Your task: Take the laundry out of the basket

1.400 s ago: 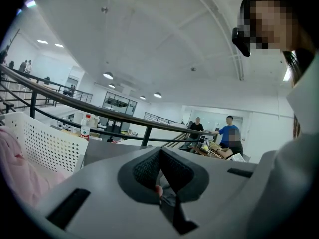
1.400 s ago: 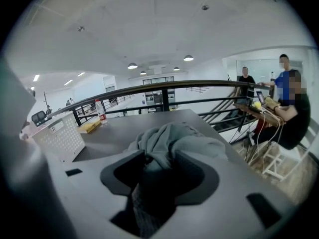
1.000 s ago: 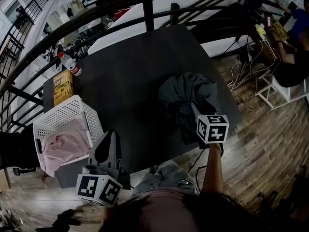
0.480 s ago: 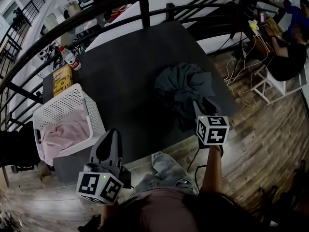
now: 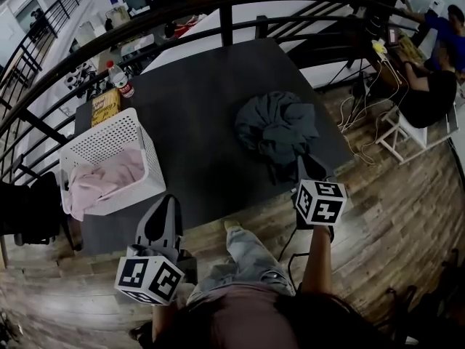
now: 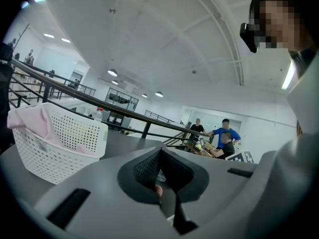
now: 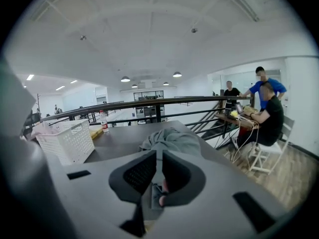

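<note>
A white perforated basket point(image 5: 109, 147) stands at the dark table's left end, with pink laundry point(image 5: 98, 182) lying in it and draped over its near rim. A crumpled grey garment point(image 5: 277, 126) lies on the table to the right. My left gripper point(image 5: 168, 202) hangs just off the table's front edge, below the basket, jaws shut and empty. My right gripper point(image 5: 304, 161) sits at the front edge just below the grey garment; its jaws have just been closing with nothing between them. The left gripper view shows the basket point(image 6: 65, 138) ahead on the left; the right gripper view shows the grey garment point(image 7: 169, 139) ahead.
A water bottle point(image 5: 120, 79) and a yellow book point(image 5: 106, 106) lie behind the basket. A black railing point(image 5: 225, 6) curves round the table's far side. People sit at a desk point(image 5: 429, 57) to the far right. Wooden floor lies under my leg point(image 5: 247, 249).
Both grippers have drawn back off the table toward me. The right gripper has come away from the grey garment, which stays on the table. The pink laundry stays in the basket.
</note>
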A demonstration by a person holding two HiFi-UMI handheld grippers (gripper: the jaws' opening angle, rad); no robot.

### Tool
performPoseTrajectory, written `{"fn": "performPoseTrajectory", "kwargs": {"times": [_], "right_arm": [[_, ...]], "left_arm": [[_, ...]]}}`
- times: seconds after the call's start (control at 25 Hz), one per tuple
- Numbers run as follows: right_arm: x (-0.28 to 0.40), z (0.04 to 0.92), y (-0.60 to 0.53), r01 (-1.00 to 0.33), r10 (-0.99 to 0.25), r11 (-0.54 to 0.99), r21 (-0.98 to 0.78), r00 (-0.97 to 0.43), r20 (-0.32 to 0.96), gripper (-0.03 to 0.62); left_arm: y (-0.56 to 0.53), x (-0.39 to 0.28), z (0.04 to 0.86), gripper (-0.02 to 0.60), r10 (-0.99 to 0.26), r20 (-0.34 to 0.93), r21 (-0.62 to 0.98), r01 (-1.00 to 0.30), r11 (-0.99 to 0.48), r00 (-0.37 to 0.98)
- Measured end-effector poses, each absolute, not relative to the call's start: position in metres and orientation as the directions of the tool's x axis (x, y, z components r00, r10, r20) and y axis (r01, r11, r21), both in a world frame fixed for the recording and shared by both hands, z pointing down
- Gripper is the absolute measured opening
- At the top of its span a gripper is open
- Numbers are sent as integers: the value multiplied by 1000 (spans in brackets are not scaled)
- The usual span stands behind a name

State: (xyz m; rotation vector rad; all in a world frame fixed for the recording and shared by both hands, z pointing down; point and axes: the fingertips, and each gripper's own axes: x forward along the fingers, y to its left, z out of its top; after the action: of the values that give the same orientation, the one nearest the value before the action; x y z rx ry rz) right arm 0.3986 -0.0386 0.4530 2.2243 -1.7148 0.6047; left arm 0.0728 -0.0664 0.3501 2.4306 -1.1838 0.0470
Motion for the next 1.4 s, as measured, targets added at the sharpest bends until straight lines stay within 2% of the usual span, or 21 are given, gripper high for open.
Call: {"fn": "performPoseTrajectory", "kwargs": {"times": [0.56, 0.92, 1.4], "right_arm": [[349, 418, 51, -973, -899, -224, -57, 183, 398, 26], [316, 396, 105, -982, -930, -152, -112, 104, 352, 25], [304, 373, 119, -997, -946, -52, -65, 28, 322, 23]], "left_arm": [[26, 31, 338, -11, -786, 144, 376, -768, -518, 601], [79, 17, 339, -11, -795, 122, 389, -766, -512, 594], [106, 18, 334, -11, -834, 104, 397, -791, -465, 542]]}}
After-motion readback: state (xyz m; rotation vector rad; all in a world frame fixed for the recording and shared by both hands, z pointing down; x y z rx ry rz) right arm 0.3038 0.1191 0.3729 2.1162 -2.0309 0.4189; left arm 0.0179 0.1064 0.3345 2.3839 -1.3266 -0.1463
